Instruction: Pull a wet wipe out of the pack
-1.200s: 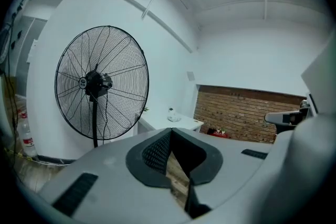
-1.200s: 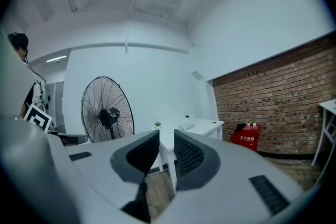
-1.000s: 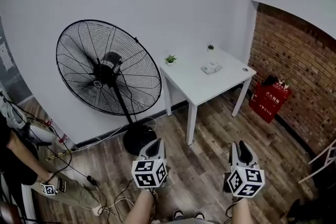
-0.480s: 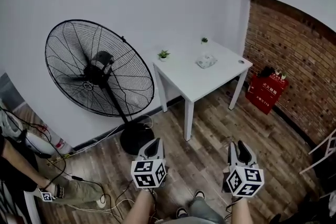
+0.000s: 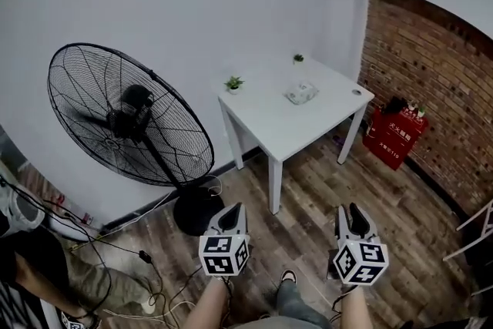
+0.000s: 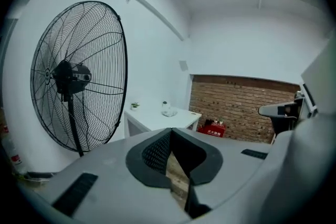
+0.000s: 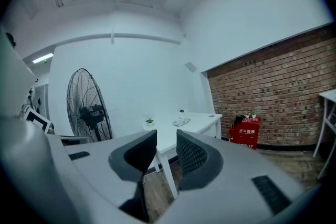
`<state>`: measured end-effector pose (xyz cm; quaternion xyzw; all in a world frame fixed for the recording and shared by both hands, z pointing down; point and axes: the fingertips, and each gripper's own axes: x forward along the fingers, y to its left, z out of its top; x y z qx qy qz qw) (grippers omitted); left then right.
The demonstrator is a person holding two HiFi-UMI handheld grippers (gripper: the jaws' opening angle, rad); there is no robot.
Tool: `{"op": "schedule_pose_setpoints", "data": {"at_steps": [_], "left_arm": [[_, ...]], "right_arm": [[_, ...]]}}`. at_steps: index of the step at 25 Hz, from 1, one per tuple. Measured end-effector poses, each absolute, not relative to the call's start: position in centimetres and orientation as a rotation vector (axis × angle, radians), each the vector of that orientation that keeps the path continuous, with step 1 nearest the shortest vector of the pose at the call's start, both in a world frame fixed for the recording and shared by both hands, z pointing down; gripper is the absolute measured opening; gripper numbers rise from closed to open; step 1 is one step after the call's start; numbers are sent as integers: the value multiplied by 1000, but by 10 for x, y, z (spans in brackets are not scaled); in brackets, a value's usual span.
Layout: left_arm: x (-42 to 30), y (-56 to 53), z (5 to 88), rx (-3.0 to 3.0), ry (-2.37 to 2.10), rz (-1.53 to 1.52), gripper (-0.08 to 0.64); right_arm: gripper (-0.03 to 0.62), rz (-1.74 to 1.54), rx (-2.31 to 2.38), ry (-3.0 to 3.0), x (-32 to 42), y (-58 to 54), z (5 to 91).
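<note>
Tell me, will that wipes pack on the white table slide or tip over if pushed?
Probably slide: the wipes pack lies low and flat on the smooth white table, so tipping seems unlikely. It looks soft and lumpy, so it is likely squashy and light.

The pack point(image 5: 301, 93) on the table point(image 5: 269, 119) is too small for me to tell any wipe or opening. A tiny thing point(image 5: 356, 92) near the table's right corner I can't identify. The person point(image 5: 54, 281) at lower left is cut off by the edge, as are my forearms point(image 5: 205, 309)
</note>
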<state>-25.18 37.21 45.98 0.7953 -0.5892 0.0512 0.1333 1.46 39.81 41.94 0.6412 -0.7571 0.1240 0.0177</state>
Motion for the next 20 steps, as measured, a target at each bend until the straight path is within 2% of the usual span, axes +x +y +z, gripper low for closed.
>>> {"op": "schedule_pose_setpoints", "data": {"at_steps": [20], "left_arm": [[-206,172,450,2233,-1787,139,2]], "right_arm": [[120,351,1864,-2436,56,178,401]]}}
